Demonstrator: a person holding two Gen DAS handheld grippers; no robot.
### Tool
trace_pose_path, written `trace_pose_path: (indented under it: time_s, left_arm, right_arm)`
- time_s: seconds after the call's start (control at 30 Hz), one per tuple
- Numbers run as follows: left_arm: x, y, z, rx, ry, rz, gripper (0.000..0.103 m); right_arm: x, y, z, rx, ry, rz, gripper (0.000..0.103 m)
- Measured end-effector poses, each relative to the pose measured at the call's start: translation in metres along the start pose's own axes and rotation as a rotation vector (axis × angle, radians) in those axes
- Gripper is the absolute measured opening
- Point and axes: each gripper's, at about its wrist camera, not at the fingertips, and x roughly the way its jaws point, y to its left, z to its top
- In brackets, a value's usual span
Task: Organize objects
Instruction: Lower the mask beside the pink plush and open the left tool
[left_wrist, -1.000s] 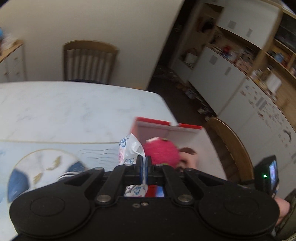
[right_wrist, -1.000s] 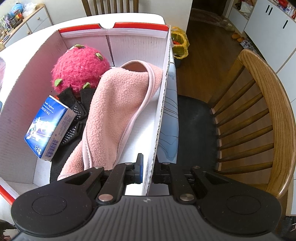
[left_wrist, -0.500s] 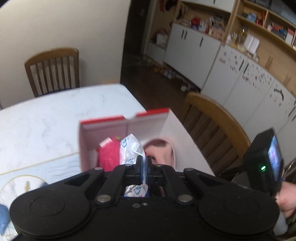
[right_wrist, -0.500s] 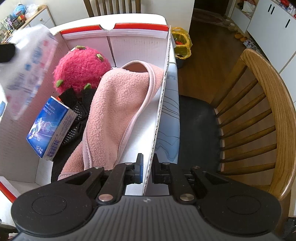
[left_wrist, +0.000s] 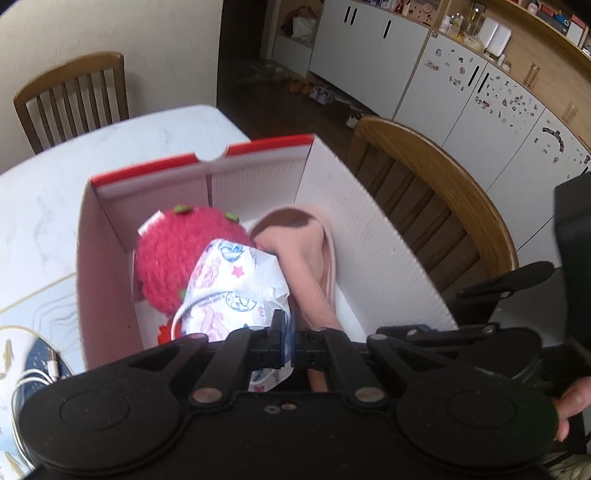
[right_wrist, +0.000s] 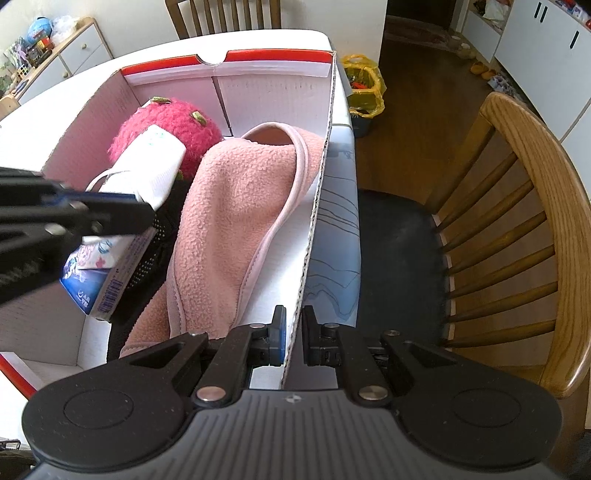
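Observation:
A white cardboard box with a red rim stands on the table; it also shows in the right wrist view. Inside lie a red plush fruit, a pink fleece cloth, a blue tissue pack and a black glove. My left gripper is shut on a white printed face mask and holds it inside the box, over the plush. It shows from the side in the right wrist view. My right gripper is shut on the box's right wall.
A wooden chair with a dark seat stands right of the box. Another chair is at the table's far side. A white cable lies on a patterned mat at the left. White cabinets line the far wall.
My left gripper has moved forward and down into the box with the mask. The box wall stays in my right gripper.

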Motion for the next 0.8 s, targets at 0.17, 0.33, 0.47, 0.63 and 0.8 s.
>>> trace_pose_path:
  time_s: [0.17, 0.33, 0.47, 0.63, 0.8]
  left_arm:
    - [0.006, 0.002, -0.004, -0.004, 0.021, -0.003, 0.004]
    - [0.006, 0.005, -0.006, -0.017, 0.026, -0.023, 0.013]
    - [0.002, 0.003, -0.007, -0.009, 0.020, -0.038, 0.019]
    - [-0.006, 0.000, -0.009, 0.006, 0.009, -0.053, 0.028]
    - [-0.017, 0.000, -0.011, 0.006, -0.011, -0.058, 0.030]
  right_arm:
    - [0.000, -0.003, 0.000, -0.001, -0.001, 0.001, 0.008]
    - [0.000, -0.006, 0.002, 0.001, 0.001, 0.001, 0.008]
    - [0.000, -0.005, 0.002, 0.001, 0.001, 0.000, 0.008]
    - [0.000, -0.005, 0.002, 0.001, 0.001, 0.000, 0.008]
    - [-0.001, -0.005, 0.002, 0.000, 0.001, -0.003, 0.008]
